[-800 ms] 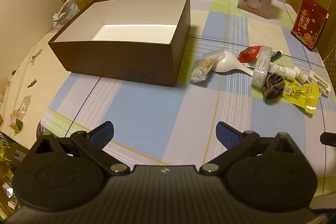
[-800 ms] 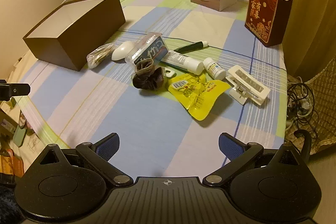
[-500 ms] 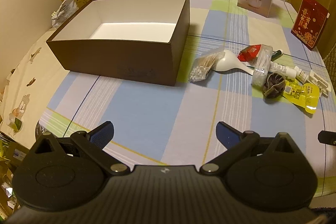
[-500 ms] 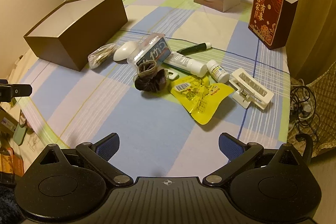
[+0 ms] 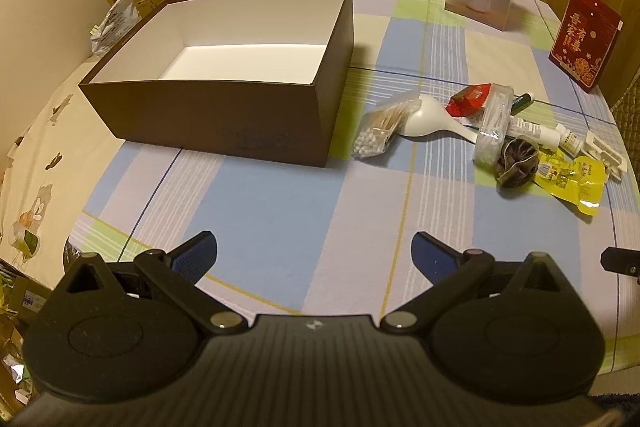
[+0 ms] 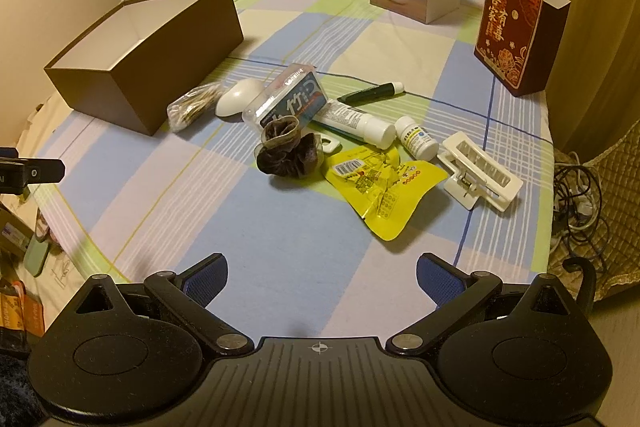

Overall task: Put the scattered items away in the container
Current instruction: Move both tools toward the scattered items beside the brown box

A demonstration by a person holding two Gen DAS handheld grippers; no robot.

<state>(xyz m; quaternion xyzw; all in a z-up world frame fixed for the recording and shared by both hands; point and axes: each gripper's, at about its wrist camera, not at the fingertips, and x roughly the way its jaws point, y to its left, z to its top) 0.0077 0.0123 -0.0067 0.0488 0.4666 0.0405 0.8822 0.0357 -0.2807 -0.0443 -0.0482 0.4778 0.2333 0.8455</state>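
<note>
Scattered items lie in a loose cluster at the middle of the right wrist view: a dark scrunchie (image 6: 286, 153), a yellow pouch (image 6: 382, 187), a white hair clip (image 6: 480, 177), a small pill bottle (image 6: 416, 137), a white tube (image 6: 354, 123), a clear pack of cotton swabs (image 6: 286, 99), a white scoop (image 6: 236, 97), a bag of swabs (image 6: 192, 105) and a dark pen (image 6: 370, 93). The brown container (image 5: 224, 83) sits at the upper left of the left wrist view, open-topped and with nothing inside it.

Several pieces touch or overlap, so closing on 1 could drag its neighbours or pinch 2 at once. The flat pouch looks slippery and hard to get under, and the bottle could roll off toward the table edge at the right.

Both tools hang above bare tablecloth (image 6: 288, 247) at the bottom of their frames. The right gripper (image 6: 322, 277) is spread wide and holds nothing, the cluster well ahead of its jaws. The left gripper (image 5: 314, 253) is likewise wide and unloaded, the container ahead and to the left, the items far to its right.
</note>
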